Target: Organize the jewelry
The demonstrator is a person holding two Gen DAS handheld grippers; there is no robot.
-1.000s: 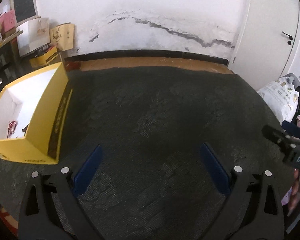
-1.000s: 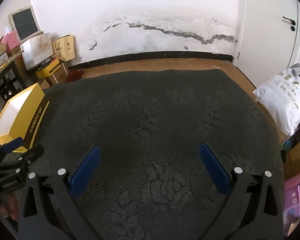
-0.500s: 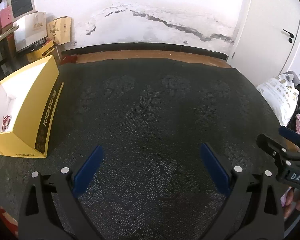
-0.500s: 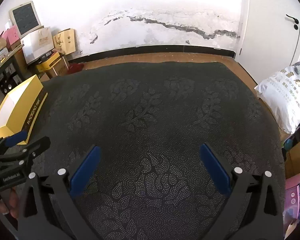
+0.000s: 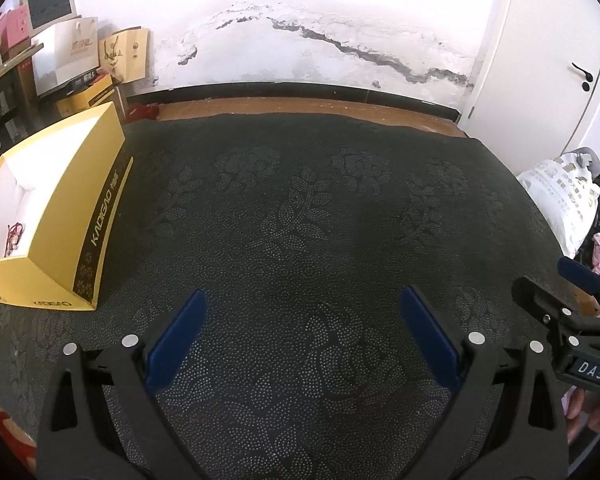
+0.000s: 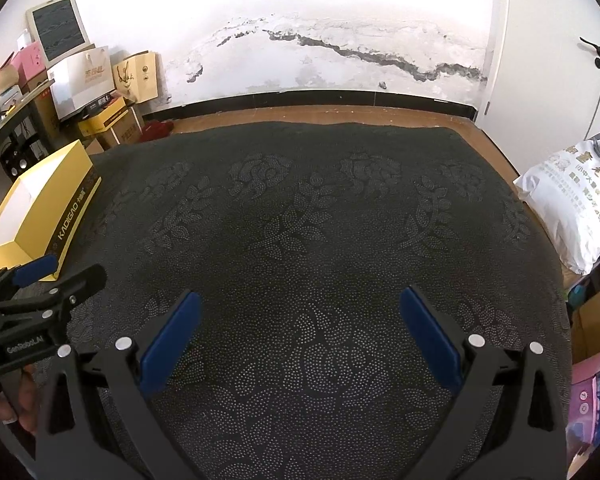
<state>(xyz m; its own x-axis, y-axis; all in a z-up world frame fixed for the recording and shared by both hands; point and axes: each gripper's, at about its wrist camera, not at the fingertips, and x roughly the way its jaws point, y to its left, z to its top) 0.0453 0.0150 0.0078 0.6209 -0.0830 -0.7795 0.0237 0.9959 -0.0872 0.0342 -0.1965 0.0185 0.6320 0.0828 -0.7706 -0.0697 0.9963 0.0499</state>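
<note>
A yellow box (image 5: pixel 100 200) with a white inside stands at the left of the dark patterned cloth (image 5: pixel 320 240). A red-corded piece of jewelry (image 5: pixel 14 234) lies in its near corner. The box also shows in the right wrist view (image 6: pixel 66 216), its contents hidden. My left gripper (image 5: pixel 302 328) is open and empty over the cloth, right of the box. My right gripper (image 6: pixel 298 326) is open and empty over the cloth's middle. The right gripper appears at the left wrist view's right edge (image 5: pixel 572 300); the left gripper appears at the right wrist view's left edge (image 6: pixel 48 280).
Paper bags and cartons (image 6: pixel 100 80) stand by the wall at the back left. A white sack (image 6: pixel 572 204) lies off the cloth's right edge. A white door (image 6: pixel 560 40) is at the back right. Boxes (image 6: pixel 592 380) sit at the near right.
Both grippers have risen and tilted up a little, so the box and far wall sit lower and farther in view. Both stay open and empty.
</note>
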